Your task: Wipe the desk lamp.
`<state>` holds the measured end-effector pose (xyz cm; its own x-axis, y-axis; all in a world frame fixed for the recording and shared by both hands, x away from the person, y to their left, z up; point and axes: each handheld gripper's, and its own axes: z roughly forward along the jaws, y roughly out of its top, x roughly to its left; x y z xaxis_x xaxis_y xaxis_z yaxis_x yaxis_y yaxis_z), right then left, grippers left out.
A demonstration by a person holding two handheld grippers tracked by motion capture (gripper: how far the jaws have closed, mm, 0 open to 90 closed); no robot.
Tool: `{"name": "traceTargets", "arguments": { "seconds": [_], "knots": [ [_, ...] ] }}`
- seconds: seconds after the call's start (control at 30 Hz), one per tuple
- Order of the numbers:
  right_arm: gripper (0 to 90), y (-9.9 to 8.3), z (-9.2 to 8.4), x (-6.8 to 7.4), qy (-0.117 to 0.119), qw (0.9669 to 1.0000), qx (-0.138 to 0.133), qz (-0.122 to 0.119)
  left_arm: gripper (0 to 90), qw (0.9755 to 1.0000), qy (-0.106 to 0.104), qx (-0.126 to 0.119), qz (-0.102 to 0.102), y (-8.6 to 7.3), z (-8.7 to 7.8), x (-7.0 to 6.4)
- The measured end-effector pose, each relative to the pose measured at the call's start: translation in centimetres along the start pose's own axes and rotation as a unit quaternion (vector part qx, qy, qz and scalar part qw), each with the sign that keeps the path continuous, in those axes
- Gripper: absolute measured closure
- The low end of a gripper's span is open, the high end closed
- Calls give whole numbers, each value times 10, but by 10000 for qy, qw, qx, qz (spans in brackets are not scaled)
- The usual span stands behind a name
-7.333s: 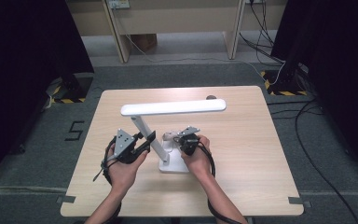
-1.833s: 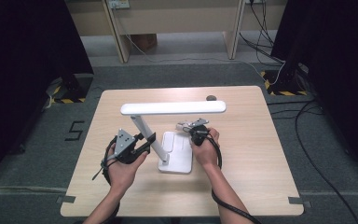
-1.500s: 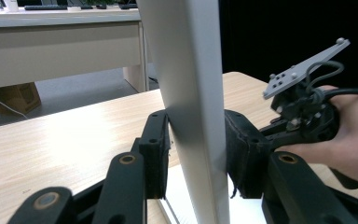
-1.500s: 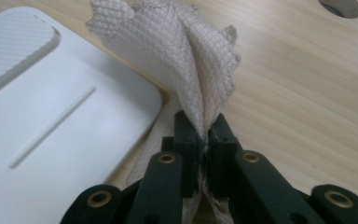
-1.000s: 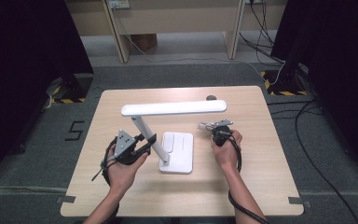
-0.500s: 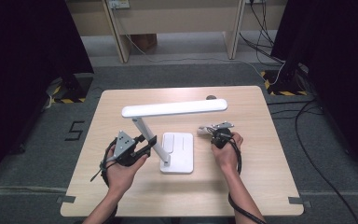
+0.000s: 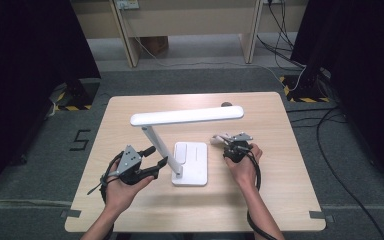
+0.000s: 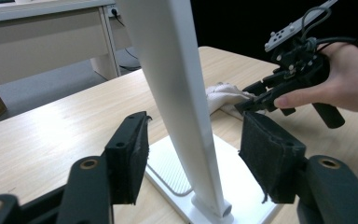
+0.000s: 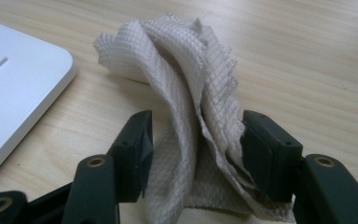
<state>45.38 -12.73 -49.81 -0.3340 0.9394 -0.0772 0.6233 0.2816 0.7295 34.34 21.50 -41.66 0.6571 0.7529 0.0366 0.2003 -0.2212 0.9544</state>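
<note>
cloth (image 9: 186, 93) between right gripper (image 9: 196, 154), just opened wide | left gripper (image 8: 191, 163) just opened, astride lamp post (image 8: 182, 93)

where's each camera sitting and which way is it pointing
High view: above the person's side, looking forward and down on the table; forearms, both hands.
Left gripper view: on the left gripper, jaws just opened, astride the lamp's post; right hand beyond.
Right gripper view: on the right gripper, jaws just opened, around the white cloth.
Shared: the lamp's base and the cloth.
</note>
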Motion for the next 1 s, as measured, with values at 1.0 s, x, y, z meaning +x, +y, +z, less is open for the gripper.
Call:
{"name": "traceTargets", "arguments": {
  "seconds": [1.0],
  "knots": [
    [405, -35, -52, -4, 311, 9989, -351, -45, 383, 9977, 314, 559, -214, -65, -33, 21]
  ]
}}
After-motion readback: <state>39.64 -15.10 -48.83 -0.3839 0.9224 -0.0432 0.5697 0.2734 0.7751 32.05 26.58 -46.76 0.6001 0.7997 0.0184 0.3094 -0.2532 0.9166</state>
